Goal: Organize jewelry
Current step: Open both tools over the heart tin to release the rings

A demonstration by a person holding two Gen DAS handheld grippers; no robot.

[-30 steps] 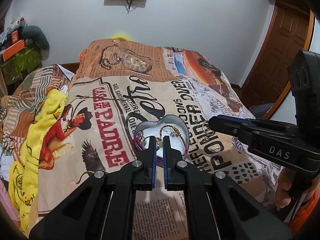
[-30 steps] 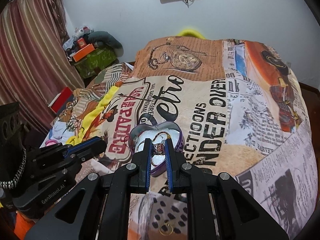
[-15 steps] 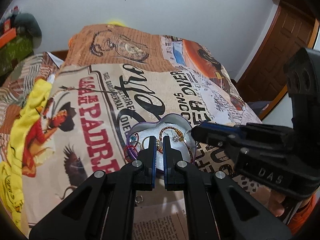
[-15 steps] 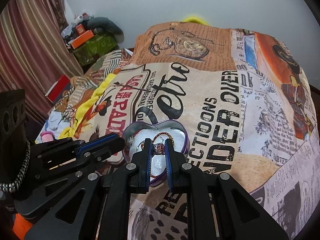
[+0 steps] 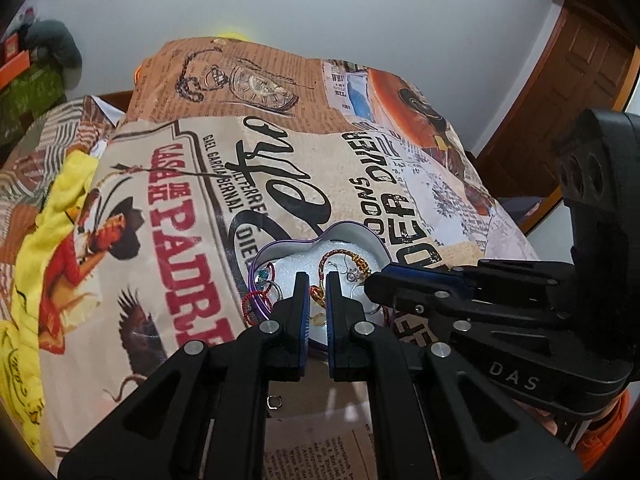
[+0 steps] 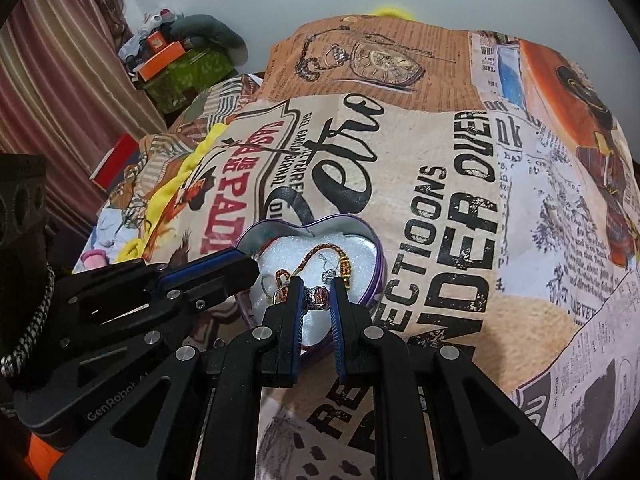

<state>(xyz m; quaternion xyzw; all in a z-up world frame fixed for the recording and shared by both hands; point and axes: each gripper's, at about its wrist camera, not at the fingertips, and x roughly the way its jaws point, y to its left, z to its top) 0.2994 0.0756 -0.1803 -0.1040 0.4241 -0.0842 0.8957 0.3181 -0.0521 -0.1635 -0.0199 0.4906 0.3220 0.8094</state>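
Your right gripper (image 6: pixel 316 298) has its jaws a narrow gap apart, with a small dark red ornament (image 6: pixel 317 296) sitting between the tips; whether the jaws actually pinch it cannot be told from here. Your left gripper (image 5: pixel 317 292) is nearly closed with nothing in it, and a red-and-gold braided bracelet (image 5: pixel 332 262) runs just past its tips.

Both sets of jaws hover over the white padding of the heart-shaped tin (image 6: pixel 372 248), which rests on the printed bedspread (image 6: pixel 460 208). If you mean to leave the ornament there, lower it onto bare padding, then ease the jaws apart and lift straight up so nothing snags. Keep the left jaws off the bracelet cord.

Beyond the left jaws, purple and red bangles (image 5: pixel 256 300) lean at the tin's rim; don't nudge them out.
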